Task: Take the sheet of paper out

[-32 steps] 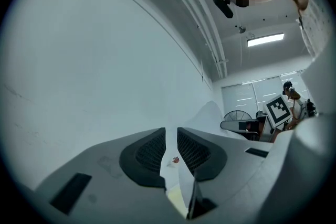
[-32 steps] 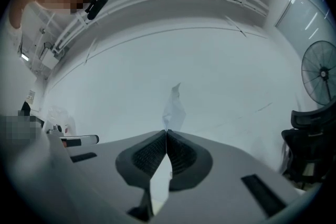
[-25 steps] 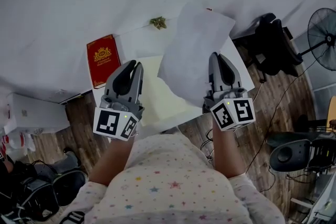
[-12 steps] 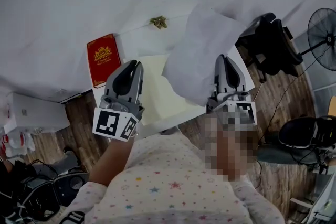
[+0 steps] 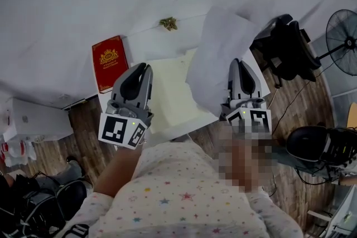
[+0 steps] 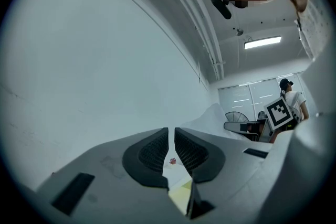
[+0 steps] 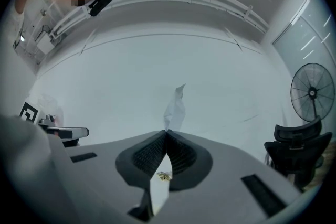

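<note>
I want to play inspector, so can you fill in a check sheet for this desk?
Surface: white table, over a wooden floor.
Job's things: sheet of paper held up above the yellow folder, which lies flat.
Clutter: red booklet; gold leaf ornament.
Grippers: right gripper shut on the sheet's edge; left gripper shut, at the folder's left edge.
Cables: thin cable on the floor.
Surroundings: fan, black chair.

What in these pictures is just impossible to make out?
- Head view: right side of the yellow folder, covered by the sheet of paper.
- Head view: lettering on the red booklet, too small.
- Right gripper view: the sheet's face; it stands edge-on in the right gripper.
</note>
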{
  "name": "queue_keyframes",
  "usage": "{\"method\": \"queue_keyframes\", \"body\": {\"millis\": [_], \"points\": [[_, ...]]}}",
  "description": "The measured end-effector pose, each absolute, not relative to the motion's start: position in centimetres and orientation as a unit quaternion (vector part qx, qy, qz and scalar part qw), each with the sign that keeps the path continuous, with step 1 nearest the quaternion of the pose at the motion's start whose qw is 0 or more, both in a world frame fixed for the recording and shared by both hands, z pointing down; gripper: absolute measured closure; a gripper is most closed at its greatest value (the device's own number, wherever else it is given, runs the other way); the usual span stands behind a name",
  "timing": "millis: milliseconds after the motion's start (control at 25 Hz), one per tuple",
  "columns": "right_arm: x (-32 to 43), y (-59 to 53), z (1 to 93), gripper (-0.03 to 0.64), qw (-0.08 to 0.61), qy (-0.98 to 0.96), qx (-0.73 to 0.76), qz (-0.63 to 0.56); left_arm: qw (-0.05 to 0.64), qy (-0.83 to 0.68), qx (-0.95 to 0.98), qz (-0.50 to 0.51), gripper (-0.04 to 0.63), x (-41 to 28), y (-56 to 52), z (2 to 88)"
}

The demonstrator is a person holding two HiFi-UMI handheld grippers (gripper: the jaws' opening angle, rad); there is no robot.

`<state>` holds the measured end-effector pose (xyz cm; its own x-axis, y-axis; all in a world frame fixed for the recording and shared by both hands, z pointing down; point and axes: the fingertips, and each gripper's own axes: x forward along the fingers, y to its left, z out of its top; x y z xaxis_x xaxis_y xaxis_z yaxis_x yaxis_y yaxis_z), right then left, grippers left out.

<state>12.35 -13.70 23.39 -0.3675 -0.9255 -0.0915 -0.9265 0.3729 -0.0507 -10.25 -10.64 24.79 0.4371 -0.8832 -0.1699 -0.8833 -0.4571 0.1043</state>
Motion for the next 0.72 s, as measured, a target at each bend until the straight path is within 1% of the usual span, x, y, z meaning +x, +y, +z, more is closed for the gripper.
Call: {"method": "queue_keyframes", "body": {"millis": [720], "points": [[11.6,-13.9,24.1,0.616,0.029,0.829,-0.559,0.006,-0.008,0.513,-0.853,0.094,0.552,-9.7,-11.4,25.3]]}}
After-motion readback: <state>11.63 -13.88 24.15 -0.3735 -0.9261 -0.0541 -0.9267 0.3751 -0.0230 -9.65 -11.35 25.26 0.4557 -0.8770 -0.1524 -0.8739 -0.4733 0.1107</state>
